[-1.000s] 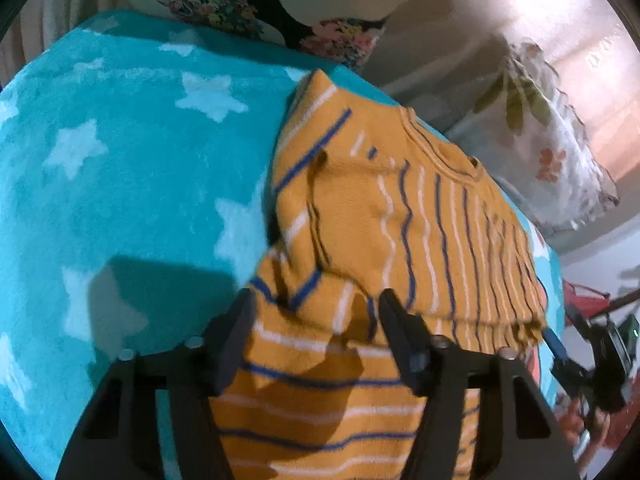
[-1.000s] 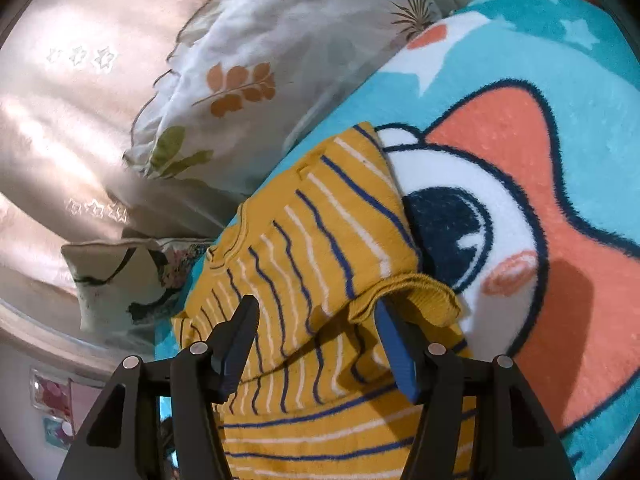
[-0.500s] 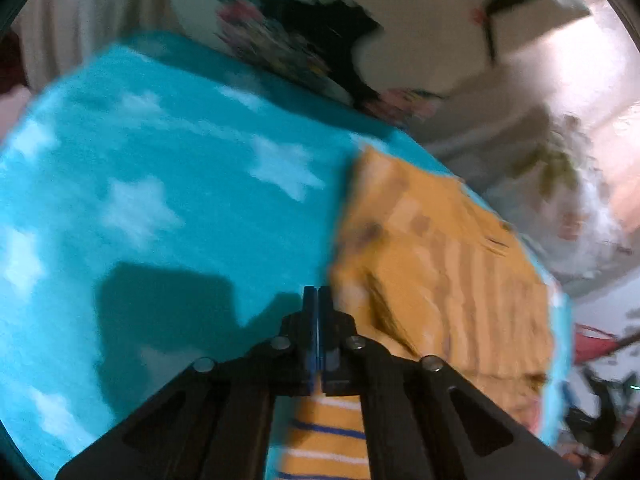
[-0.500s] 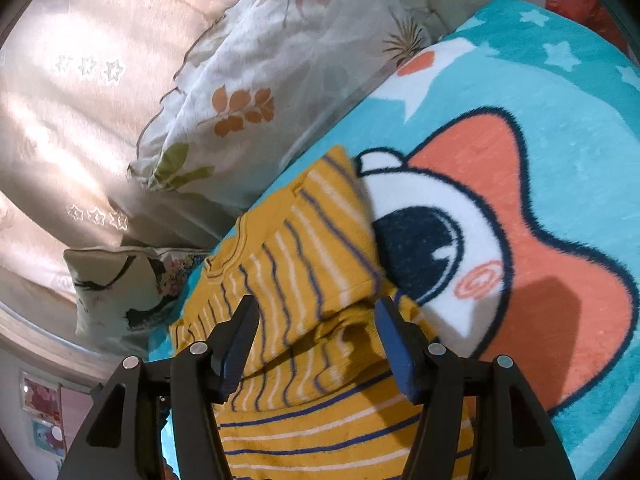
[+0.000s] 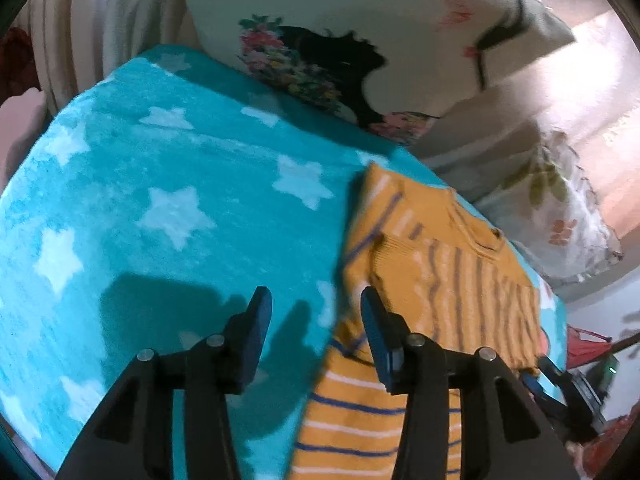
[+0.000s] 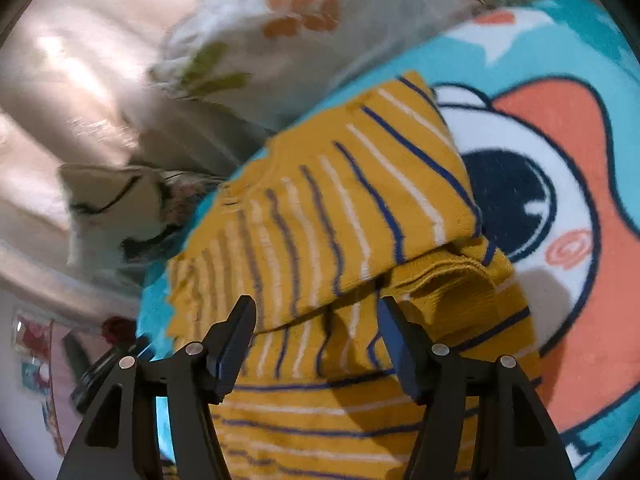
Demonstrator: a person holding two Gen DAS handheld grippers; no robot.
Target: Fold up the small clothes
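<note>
A small mustard-yellow sweater (image 5: 452, 276) with blue and white stripes lies partly folded on a teal star blanket (image 5: 168, 208). My left gripper (image 5: 316, 312) is open and empty over the blanket, at the sweater's left edge. In the right wrist view the sweater (image 6: 340, 216) has a sleeve folded over its body, with a ribbed cuff (image 6: 452, 284) showing. My right gripper (image 6: 316, 320) is open and empty just above the sweater's lower part.
A floral pillow (image 5: 360, 44) and a leaf-print pillow (image 5: 560, 200) lie at the blanket's far edge. The blanket has a cartoon face print (image 6: 520, 200) right of the sweater. Cream bedding (image 6: 80, 80) lies behind.
My left gripper closed half a second ago and has opened again, shifted left off the sweater. My right gripper stayed open and moved closer over the sweater.
</note>
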